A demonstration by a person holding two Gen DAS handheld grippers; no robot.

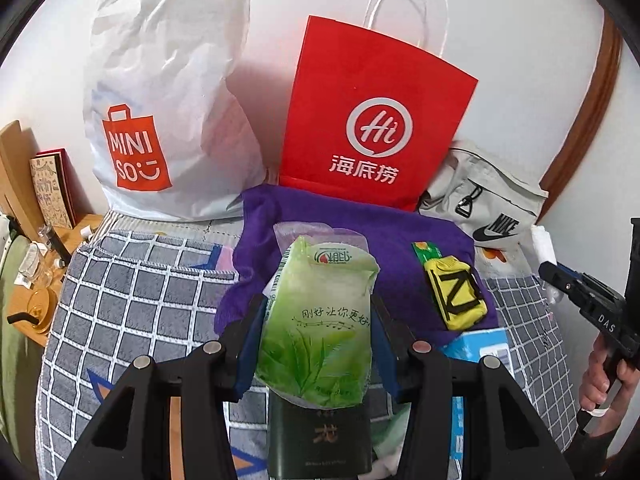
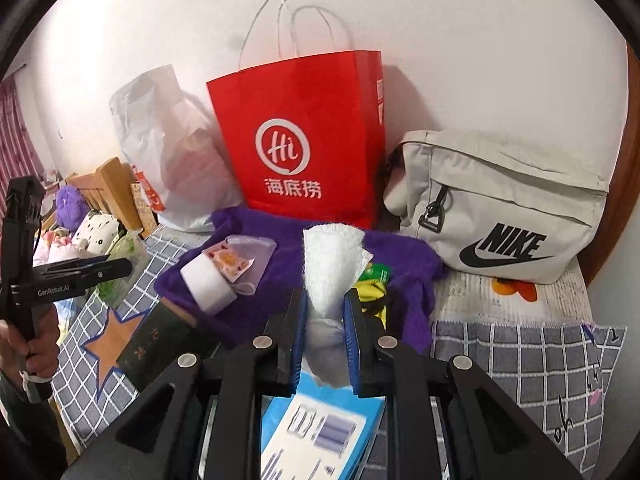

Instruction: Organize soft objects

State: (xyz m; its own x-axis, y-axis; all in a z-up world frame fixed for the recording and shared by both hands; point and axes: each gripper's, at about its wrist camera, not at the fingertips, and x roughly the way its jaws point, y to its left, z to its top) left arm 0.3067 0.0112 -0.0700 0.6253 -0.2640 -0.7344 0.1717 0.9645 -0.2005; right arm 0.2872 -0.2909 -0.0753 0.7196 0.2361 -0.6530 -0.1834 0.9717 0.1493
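My left gripper (image 1: 318,308) is shut on a green tissue pack (image 1: 320,320), held upright over the bed. My right gripper (image 2: 326,298) is shut on a white fluffy cloth (image 2: 332,264) that sticks up between its blue pads. Beyond both lies a purple towel (image 1: 360,224) (image 2: 280,240). On the towel rest a yellow and black sock (image 1: 456,296) (image 2: 370,294) and a clear-wrapped white tissue pack (image 2: 212,280). Each gripper shows in the other view: the right gripper (image 1: 588,300) at the right edge, the left gripper (image 2: 84,274) at the left with the green pack (image 2: 124,268).
Against the wall stand a red paper bag (image 1: 372,120) (image 2: 304,132), a white plastic Miniso bag (image 1: 168,100) (image 2: 160,140) and a grey Nike bag (image 1: 488,200) (image 2: 504,208). A dark green box (image 1: 320,440) (image 2: 156,344) and a blue box (image 1: 480,346) (image 2: 320,428) lie on the checked bedspread (image 1: 132,300).
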